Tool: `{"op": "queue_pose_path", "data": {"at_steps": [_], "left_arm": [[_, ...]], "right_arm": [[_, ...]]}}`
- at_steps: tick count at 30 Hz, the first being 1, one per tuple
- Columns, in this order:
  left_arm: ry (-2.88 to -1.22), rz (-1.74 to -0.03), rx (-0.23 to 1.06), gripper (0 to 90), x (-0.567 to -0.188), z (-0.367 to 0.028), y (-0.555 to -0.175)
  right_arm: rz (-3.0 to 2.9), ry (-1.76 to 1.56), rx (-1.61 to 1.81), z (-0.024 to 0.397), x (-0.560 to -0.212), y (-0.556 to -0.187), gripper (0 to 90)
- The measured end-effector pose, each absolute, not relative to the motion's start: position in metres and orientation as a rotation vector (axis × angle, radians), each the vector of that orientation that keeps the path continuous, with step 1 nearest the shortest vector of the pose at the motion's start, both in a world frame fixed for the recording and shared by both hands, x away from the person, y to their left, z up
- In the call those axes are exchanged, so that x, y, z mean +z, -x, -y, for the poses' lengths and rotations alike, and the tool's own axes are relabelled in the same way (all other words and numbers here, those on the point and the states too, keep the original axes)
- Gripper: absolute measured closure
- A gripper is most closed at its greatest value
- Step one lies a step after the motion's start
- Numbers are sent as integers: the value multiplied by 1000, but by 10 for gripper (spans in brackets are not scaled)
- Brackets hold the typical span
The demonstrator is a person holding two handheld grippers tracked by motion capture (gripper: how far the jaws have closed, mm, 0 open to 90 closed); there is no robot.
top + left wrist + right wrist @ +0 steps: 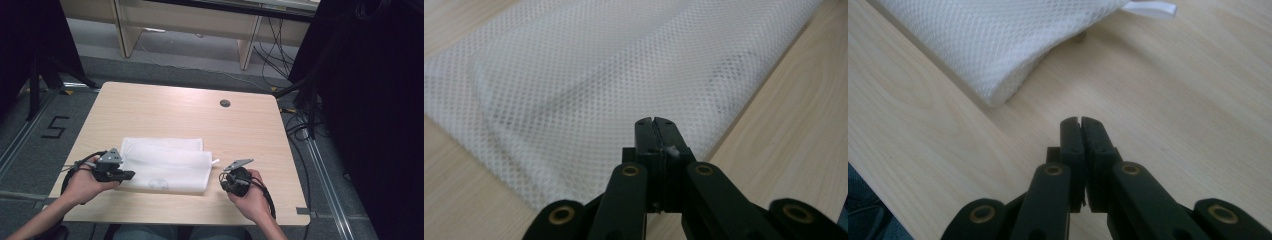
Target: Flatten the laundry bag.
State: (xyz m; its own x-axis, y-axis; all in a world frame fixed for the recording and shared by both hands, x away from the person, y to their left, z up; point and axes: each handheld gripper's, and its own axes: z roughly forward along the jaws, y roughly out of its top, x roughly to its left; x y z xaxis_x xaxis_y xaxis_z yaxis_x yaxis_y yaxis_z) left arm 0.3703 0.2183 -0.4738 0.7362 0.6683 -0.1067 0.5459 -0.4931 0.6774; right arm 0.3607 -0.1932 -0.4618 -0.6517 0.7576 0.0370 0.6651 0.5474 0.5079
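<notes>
The left gripper has its two black jaws pressed together, and in the left gripper view a small tuft of white material sits pinched in the seam between them, so it appears to have caught a bit of the white mesh fabric bag whose near left edge it sits over; how much of the cloth is really held I cannot tell. The right gripper is also closed, jaw against jaw with nothing between, and it hangs over bare wood just to the right of the bag's near right corner, not touching it. In the high view the left gripper meets the bag's left edge, while the right gripper sits just off its right edge. The bag lies flat and folded on the near middle of the light wooden table, with a small white ribbon tab sticking out at its right side.
</notes>
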Motion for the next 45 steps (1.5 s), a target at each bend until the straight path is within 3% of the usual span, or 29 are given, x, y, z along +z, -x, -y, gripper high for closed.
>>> {"op": "queue_pose_path", "data": {"at_steps": [11, 15, 21, 28, 45], "left_arm": [[-2185, -1124, 343, 892, -473, -243, -389], [-2214, -1197, 296, 889, -480, -249, -397], [-2317, -1182, 220, 889, -492, -242, -402], [-2323, -1176, 210, 893, -495, -231, -411], [-2365, -1085, 231, 891, -495, -183, -432]], "right_arm": [[-2558, -1266, 719, 189, -448, -377, 897], [-2558, -1272, 718, 183, -447, -385, 895], [-2598, -1290, 673, 162, -454, -395, 892], [-2616, -1302, 614, 155, -462, -402, 896], [-2524, -1478, 547, 198, -468, -411, 850]]}}
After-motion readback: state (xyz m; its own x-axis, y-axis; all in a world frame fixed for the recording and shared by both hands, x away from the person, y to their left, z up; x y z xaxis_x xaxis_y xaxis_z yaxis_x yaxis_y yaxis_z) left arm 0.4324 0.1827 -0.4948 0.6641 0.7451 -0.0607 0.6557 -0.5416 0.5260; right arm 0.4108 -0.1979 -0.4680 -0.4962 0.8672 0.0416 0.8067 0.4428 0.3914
